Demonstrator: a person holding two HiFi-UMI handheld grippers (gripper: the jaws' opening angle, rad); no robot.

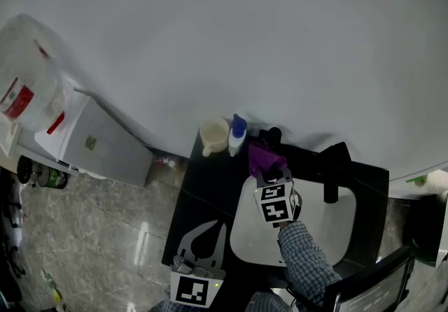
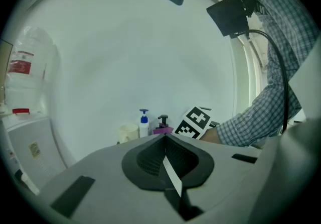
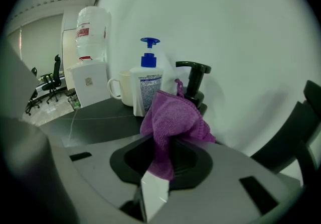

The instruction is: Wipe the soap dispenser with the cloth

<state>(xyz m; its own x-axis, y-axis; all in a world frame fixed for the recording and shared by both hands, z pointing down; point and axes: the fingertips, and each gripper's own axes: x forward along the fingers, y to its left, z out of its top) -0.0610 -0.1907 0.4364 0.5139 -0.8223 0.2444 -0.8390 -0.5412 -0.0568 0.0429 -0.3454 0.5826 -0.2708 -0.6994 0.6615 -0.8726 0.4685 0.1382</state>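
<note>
Head view, taken from the left: a pale boxy water cooler (image 1: 105, 141) topped with a clear plastic jug stands on the marbled floor beside the smooth, dark desk (image 1: 199, 188). At the desk's near left corner sits the left gripper (image 1: 208, 234), its grey fingers pressed together with nothing between them. A stretch of open desk top lies between it and the back wall. There a cream mug (image 1: 214, 136), a white pump bottle (image 1: 238, 134) with a blue head and the black soap dispenser (image 1: 272, 137) stand close in a row. The right gripper (image 1: 268, 176) is over the rounded white sink basin (image 1: 336, 227), its fingers clamped on a bunched, fuzzy purple cloth (image 1: 264, 158). The cloth hangs just in front of the soap dispenser's base; whether it touches is unclear. Right of them a black faucet (image 1: 333, 167) rises at the basin's rim, near the wall.
</note>
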